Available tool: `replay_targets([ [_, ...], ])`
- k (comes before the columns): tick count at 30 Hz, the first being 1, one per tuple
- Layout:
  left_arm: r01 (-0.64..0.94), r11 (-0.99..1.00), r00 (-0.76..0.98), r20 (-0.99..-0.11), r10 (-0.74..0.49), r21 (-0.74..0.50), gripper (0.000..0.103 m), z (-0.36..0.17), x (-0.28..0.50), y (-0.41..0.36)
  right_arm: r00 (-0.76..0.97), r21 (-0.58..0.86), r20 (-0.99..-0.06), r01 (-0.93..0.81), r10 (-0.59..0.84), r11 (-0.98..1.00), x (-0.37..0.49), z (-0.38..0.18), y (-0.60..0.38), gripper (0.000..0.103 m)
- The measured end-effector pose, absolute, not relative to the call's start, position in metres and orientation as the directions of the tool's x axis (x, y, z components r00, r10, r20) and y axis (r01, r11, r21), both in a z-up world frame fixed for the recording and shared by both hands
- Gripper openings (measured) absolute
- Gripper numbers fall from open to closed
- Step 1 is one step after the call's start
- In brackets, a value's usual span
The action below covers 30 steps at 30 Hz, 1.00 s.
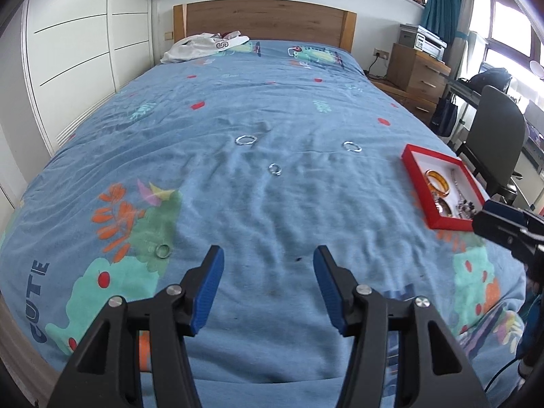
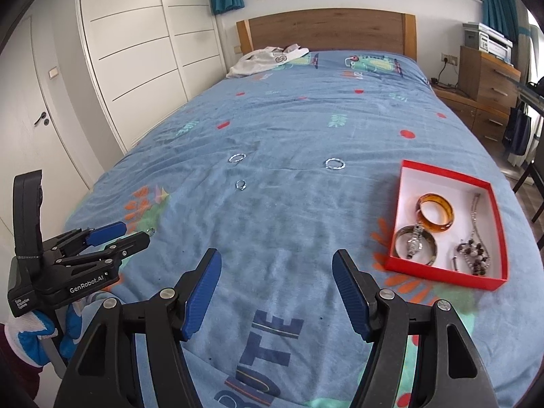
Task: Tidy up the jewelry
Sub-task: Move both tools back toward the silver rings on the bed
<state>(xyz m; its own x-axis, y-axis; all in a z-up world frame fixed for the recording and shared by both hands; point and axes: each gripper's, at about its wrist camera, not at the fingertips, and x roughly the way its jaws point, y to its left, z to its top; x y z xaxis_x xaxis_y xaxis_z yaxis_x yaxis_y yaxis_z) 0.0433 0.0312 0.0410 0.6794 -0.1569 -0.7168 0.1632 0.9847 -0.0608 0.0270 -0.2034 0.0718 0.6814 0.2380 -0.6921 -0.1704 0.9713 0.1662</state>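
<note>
Both the left gripper (image 1: 268, 255) and right gripper (image 2: 277, 260) hang spread and empty over the blue bedspread (image 1: 272, 204). Four silver rings lie loose, the nearest ring (image 1: 163, 250) at ten o'clock of the left gripper. The red tray (image 2: 445, 273), holding bangles and necklaces, sits at two o'clock of the right gripper.

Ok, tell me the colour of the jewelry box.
Red box, white inside; clearest in the right wrist view.

You have the tray (image 2: 445, 273) on the bedspread (image 2: 289, 129) to your right, near the bed's edge; in it lie a bangle (image 2: 436, 213), a watch (image 2: 413, 243) within a second bangle just before it, and a necklace (image 2: 474, 238) to their right; three rings lie further up the bed, two side by side (image 2: 237, 158) (image 2: 334, 164), one nearer (image 2: 241, 185); a fourth ring (image 1: 163, 250) lies left, close to you.
</note>
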Motion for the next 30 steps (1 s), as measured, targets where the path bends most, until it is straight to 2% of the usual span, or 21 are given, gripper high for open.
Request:
replay_targets([
  [6, 0.100, 0.992, 0.666, -0.735, -0.125, -0.077, 0.053, 0.014, 0.062, 0.078, 0.647, 0.186, -0.712, -0.201, 0.273, 0.962, 0.063, 0.044, -0.180, 0.067],
  [13, 0.003, 0.981, 0.632, -0.760, -0.154, -0.196, 0.053, -0.011, 0.085, 0.132, 0.611, 0.201, -0.723, -0.263, 0.324, 0.944, 0.102, 0.014, -0.142, 0.067],
  [25, -0.042, 0.975, 0.565, -0.809, -0.158, -0.220, 0.051, -0.048, 0.123, 0.154, 0.575, 0.222, -0.731, -0.309, 0.368, 0.925, 0.163, -0.023, -0.105, 0.067],
  [30, -0.056, 0.976, 0.528, -0.835, -0.151, -0.212, 0.037, -0.061, 0.137, 0.154, 0.575, 0.221, -0.731, -0.310, 0.367, 0.925, 0.184, -0.031, -0.099, 0.067],
])
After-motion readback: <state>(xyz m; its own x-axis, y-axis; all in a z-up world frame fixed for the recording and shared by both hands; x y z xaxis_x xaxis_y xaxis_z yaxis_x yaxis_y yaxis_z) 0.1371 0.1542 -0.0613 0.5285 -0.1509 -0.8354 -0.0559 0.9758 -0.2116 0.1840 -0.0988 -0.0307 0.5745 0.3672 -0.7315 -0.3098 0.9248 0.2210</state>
